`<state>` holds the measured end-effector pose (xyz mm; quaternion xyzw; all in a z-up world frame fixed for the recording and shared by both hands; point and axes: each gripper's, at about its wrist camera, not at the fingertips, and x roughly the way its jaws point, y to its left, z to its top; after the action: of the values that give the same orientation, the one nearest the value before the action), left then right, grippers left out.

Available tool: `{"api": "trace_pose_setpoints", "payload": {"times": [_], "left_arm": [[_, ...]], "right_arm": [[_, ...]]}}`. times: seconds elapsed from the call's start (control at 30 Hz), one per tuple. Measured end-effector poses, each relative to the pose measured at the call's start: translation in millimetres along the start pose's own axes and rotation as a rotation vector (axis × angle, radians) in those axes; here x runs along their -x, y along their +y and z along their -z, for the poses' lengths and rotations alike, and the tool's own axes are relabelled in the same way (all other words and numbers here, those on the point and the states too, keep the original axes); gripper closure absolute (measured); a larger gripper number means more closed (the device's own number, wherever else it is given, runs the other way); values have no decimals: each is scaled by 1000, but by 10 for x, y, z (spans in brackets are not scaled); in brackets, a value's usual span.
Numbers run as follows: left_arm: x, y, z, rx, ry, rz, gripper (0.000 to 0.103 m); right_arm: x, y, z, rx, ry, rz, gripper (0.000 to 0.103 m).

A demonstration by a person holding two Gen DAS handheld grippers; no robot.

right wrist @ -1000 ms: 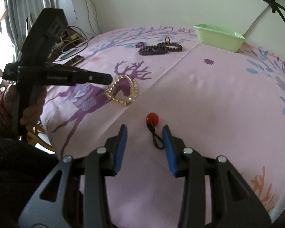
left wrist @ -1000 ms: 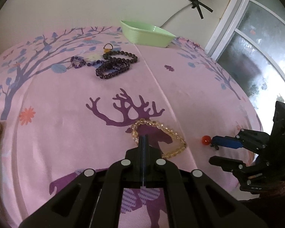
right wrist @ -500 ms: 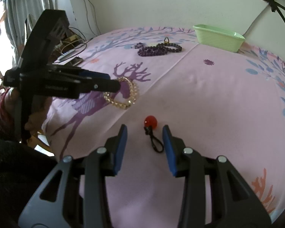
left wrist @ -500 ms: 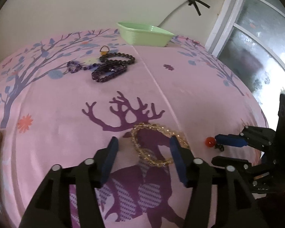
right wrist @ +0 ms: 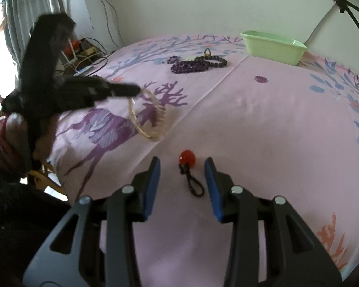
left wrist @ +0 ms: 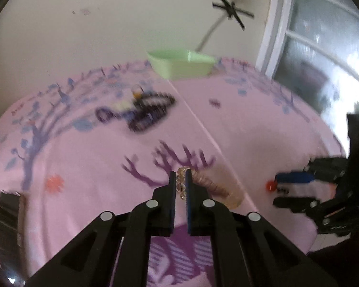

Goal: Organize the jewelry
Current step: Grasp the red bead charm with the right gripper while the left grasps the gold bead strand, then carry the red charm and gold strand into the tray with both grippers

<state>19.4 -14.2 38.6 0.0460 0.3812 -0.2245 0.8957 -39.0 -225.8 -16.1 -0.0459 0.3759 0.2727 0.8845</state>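
Observation:
My left gripper (left wrist: 181, 179) is shut on a yellow bead bracelet (left wrist: 227, 195) and holds it a little above the pink cloth; in the right wrist view the bracelet (right wrist: 160, 117) hangs as a loop from the left gripper's tip (right wrist: 134, 90). A red bead on a short black cord (right wrist: 187, 157) lies on the cloth. My right gripper (right wrist: 182, 161) stands around it with jaws closing slowly, pads apart from the cord. The left wrist view shows the red bead (left wrist: 270, 186) beside the right gripper (left wrist: 278, 189).
A green tray (right wrist: 272, 45) stands at the far edge of the round table (right wrist: 287, 124). Dark purple and black bead bracelets (right wrist: 198, 64) lie in a cluster in front of it. A dark flat object (left wrist: 8, 217) sits at the left edge. Cables (right wrist: 88, 57) lie beyond the table.
The left gripper opened around the yellow bracelet, then shut on it and lifted it off the cloth. The right gripper stayed over the red bead.

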Motion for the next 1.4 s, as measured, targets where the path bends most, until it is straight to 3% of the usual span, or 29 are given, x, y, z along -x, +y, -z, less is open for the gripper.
{"api": "trace_pose_setpoints", "payload": {"times": [0.03, 0.07, 0.33, 0.53, 0.63, 0.83, 1.1, 1.4], "left_arm": [[74, 45, -68, 1, -26, -16, 103], [140, 95, -138, 6, -46, -21, 103], [417, 321, -525, 54, -127, 28, 103], [365, 342, -789, 71, -130, 118, 103], [270, 301, -951, 49, -127, 120, 103], [-54, 179, -1397, 12, -117, 148, 103], [-721, 27, -2096, -13, -121, 126, 103], [-1446, 116, -2649, 36, -109, 120, 103]], "right_arm": [[-8, -16, -30, -1, 2, 11, 83], [-18, -41, -65, -8, 4, 27, 89], [151, -269, -350, -72, -97, 38, 89], [225, -496, -641, -126, -154, 6, 89], [237, -597, -846, -115, -188, 14, 89], [113, -935, -1317, -115, -230, 27, 89], [-296, -1547, -1990, -179, -263, 56, 89], [-753, -2136, -2304, -265, -243, 98, 89]]}}
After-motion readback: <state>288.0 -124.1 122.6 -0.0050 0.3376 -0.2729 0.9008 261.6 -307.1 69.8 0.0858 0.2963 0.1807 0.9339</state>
